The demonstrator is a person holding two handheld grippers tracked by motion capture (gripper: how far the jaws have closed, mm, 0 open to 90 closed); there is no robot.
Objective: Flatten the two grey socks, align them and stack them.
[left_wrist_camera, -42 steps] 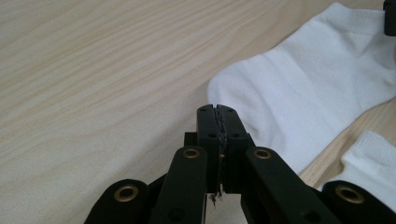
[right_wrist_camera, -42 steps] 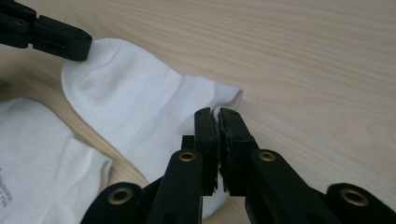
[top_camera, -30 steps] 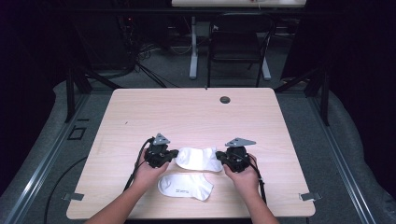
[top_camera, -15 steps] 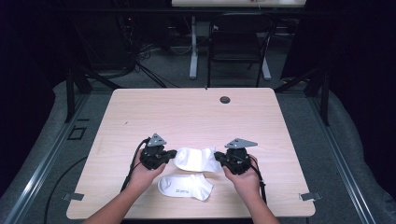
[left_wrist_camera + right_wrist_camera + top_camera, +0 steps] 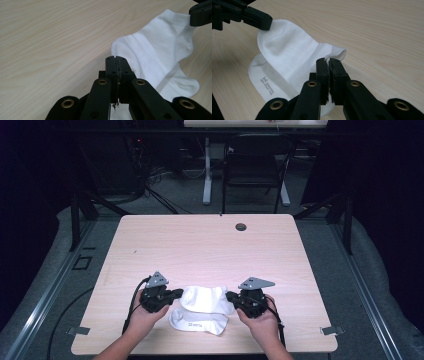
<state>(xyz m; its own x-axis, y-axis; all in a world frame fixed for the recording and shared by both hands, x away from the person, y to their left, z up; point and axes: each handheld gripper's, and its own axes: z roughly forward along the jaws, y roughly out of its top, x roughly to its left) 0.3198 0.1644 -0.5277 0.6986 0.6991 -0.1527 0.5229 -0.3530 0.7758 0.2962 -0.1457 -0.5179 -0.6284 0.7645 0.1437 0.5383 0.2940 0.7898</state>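
We hold the upper white cotton ankle sock stretched between both tools, above the second white sock with small grey print lying on the pale wooden table. Left tool is clamped on one end, right tool on the other, probably so that the pair can be aligned edge to edge.

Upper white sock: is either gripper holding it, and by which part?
Both do. The left gripper pinches one end of the upper white sock, the right gripper its other end; which end is toe or cuff I cannot tell.
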